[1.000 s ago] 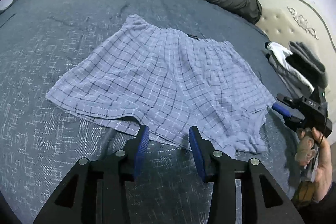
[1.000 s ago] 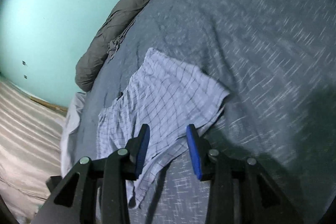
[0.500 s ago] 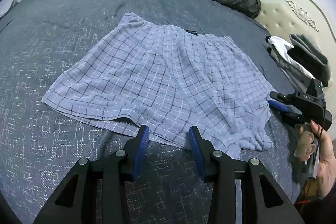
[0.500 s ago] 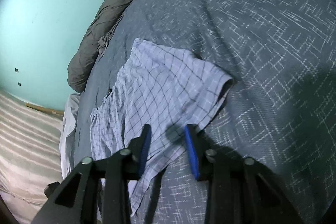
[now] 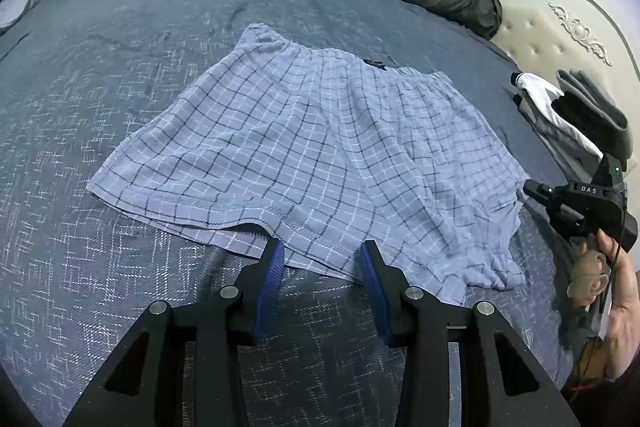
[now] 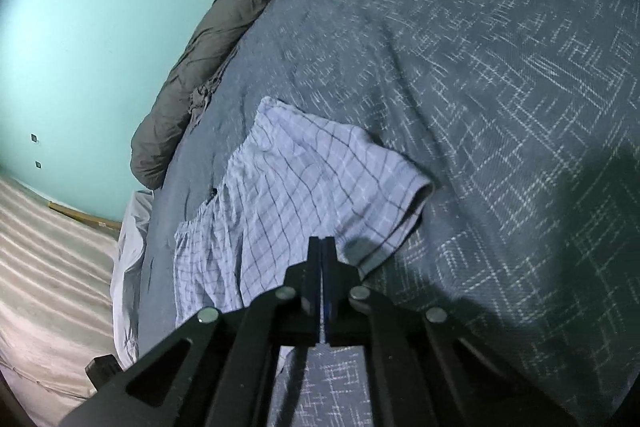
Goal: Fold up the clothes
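1. While pinched fully together at the right leg hem, right gripper (image 6: 321,241) seemingly clamped on checked boxer shorts (image 5: 320,143); cloth between the pads hidden.
2. Left gripper (image 5: 322,259) partly open, empty, hovering at the crotch hem.
3. Shorts flat on the dark bedspread (image 5: 80,287), toward 12 o'clock of the left gripper, waistband far, long axis 9 to 3.
4. Right hand nearer its corner; fingers (image 5: 588,275) cut off at 3 o'clock.
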Motion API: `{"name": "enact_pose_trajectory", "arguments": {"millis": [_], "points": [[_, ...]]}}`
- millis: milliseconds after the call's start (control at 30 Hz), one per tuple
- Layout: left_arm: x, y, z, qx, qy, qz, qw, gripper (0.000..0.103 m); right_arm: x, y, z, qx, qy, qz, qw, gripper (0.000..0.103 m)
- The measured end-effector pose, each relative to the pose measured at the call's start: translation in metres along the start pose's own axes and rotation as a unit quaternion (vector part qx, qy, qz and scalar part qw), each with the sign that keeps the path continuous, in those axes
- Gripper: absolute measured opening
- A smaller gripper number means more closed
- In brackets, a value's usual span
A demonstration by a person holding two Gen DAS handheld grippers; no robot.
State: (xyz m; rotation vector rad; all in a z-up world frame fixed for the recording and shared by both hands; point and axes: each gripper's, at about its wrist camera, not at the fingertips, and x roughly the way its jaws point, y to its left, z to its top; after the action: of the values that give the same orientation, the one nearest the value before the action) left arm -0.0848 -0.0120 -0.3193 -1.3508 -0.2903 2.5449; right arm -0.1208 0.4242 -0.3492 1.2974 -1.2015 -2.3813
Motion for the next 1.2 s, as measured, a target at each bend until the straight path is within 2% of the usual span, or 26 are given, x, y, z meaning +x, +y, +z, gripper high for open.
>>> {"name": "enact_pose_trajectory", "arguments": {"millis": [67,100,133,167,200,300,433,600,767,933,1000,1133,1200], "points": [[0.000,0.000,0.000,0.000,0.000,0.000,1.0000,0.043,0.004,-0.002,-0.002,0.009,0.015,-0.013,1.000,0.004],[0.000,0.000,0.000,0.000,0.000,0.000,1.0000,0.043,0.005,-0.004,-0.004,0.016,0.019,-0.022,0.999,0.009],[0.000,0.000,0.000,0.000,0.000,0.000,1.0000,0.043,0.004,-0.006,-0.005,0.023,0.021,-0.023,0.999,0.024],[0.000,0.000,0.000,0.000,0.000,0.000,1.0000,0.043,0.003,-0.008,-0.005,0.032,0.018,-0.012,0.999,0.029],[0.000,0.000,0.000,-0.001,-0.001,0.000,1.0000,0.043,0.002,-0.008,-0.004,0.033,0.016,-0.010,0.999,0.030],[0.000,-0.001,0.000,-0.001,-0.001,0.001,1.0000,0.043,-0.001,-0.008,0.000,0.027,0.003,-0.032,0.999,0.030],[0.001,-0.001,0.000,-0.002,-0.001,0.001,1.0000,0.043,-0.008,-0.019,0.003,0.055,-0.014,-0.039,0.998,0.030],[0.002,-0.001,-0.001,-0.001,0.000,0.002,1.0000,0.043,-0.009,-0.020,0.009,0.045,-0.030,-0.031,0.998,0.030],[0.002,0.001,0.000,-0.002,-0.001,0.003,1.0000,0.043,-0.011,-0.023,0.010,0.039,-0.028,-0.030,0.998,0.030],[0.003,-0.001,-0.001,0.000,0.000,0.003,1.0000,0.043,-0.011,-0.019,0.013,0.034,-0.035,-0.007,0.999,0.029],[0.003,-0.001,-0.001,0.001,0.000,0.004,1.0000,0.043,-0.008,-0.018,0.014,0.033,-0.033,-0.005,0.999,0.023],[0.003,0.000,-0.001,-0.001,0.000,0.005,1.0000,0.043,-0.004,-0.020,0.015,0.033,-0.033,-0.004,0.999,0.004],[0.003,0.000,-0.001,-0.001,0.000,0.005,1.0000,0.043,-0.006,-0.019,0.015,0.031,-0.037,-0.002,0.999,0.001]]}}
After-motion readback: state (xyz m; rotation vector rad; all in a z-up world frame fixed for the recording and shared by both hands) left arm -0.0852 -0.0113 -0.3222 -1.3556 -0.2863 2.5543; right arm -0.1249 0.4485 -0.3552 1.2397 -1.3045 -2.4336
